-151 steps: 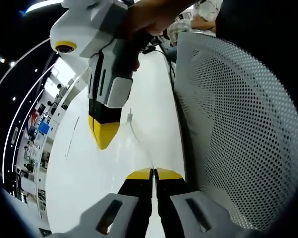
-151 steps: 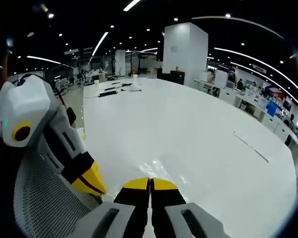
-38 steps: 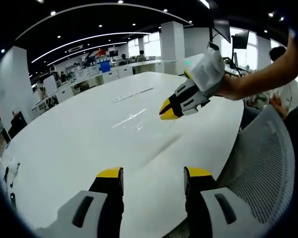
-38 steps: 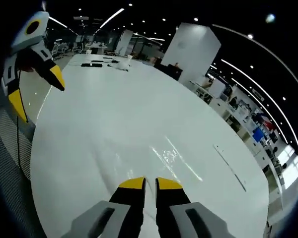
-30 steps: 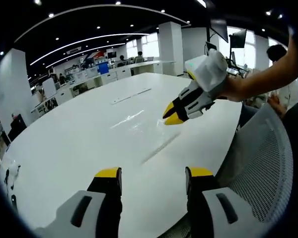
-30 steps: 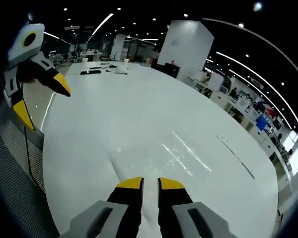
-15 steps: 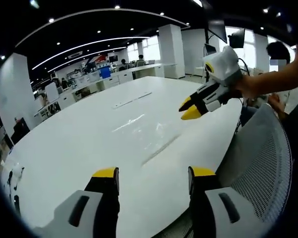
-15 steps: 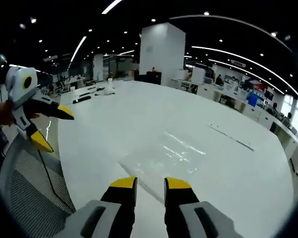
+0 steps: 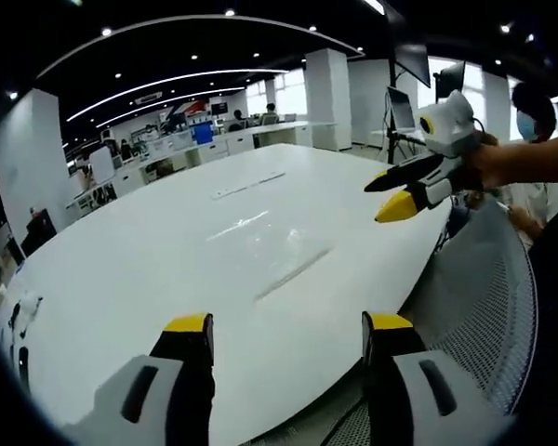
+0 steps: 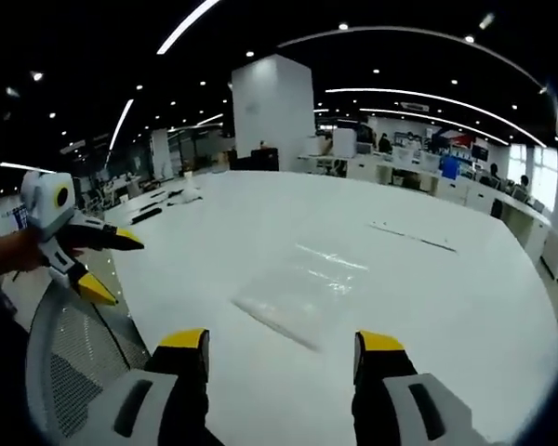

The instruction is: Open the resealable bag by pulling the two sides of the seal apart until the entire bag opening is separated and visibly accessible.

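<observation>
Left gripper view: the left gripper [image 9: 285,327] rises from the bottom centre with its jaws spread wide and nothing between them. The resealable bag [image 9: 281,260] lies flat at centre frame on the white bench [image 9: 121,279], its seal strip a dark line running to the upper right. The right gripper [image 9: 402,190] hangs at the upper right, above the bench's near edge and apart from the bag, jaws parted and empty. A mesh chair [image 9: 474,307] fills the lower right.

Right gripper view: the right gripper [image 10: 280,343] is released; the bag [image 10: 302,288] sits just above it, seal edge nearest. The left gripper [image 10: 107,260] shows at left, open.

Neither side of the seal is held, so the task looks unstarted or between grasps; next, each gripper should pinch 1 lip. The bench around the bag is bare, giving ample room.
</observation>
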`<state>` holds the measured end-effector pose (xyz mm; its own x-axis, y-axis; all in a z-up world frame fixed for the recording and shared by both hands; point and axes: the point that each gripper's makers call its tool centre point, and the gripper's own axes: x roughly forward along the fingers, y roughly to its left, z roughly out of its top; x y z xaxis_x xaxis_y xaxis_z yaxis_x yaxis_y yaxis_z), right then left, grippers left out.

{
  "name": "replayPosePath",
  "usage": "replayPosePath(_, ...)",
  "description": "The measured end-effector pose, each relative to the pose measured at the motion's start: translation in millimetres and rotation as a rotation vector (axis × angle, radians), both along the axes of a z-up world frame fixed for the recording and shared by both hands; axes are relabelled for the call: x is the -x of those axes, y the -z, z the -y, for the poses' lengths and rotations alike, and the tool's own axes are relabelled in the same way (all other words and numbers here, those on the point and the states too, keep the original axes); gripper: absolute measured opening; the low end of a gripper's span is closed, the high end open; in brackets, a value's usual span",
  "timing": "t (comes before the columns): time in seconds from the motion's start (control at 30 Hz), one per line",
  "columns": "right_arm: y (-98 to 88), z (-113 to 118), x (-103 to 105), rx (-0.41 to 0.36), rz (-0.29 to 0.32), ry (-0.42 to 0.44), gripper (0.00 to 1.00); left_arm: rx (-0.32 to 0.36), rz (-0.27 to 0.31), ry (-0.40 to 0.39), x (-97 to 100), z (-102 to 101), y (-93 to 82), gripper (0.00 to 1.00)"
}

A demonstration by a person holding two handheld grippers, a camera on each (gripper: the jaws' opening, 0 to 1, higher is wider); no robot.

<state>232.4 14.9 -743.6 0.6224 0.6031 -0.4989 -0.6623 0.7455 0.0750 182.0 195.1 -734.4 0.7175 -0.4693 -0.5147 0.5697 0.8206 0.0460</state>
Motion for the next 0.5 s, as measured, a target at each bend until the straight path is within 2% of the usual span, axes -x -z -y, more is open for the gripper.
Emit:
replayPosePath(0.23, -0.3, 6, 15, -0.015, -0.011, 0.041, 0.70, -0.016, -0.006, -0.046, -1.3, -5, 3.6, 0.93)
replayPosePath(0.4, -2.0, 12, 21, -0.032, -0.011, 0.063, 0.73, 0.020, -0.003, -0.047, -2.7, -2, 1.4, 0.98)
replayPosePath(0.5, 1.5, 14, 22, -0.035, -0.033, 0.096, 0.79, 0.032, -0.029, -0.039, -2.2, -2, 5.7, 0.96)
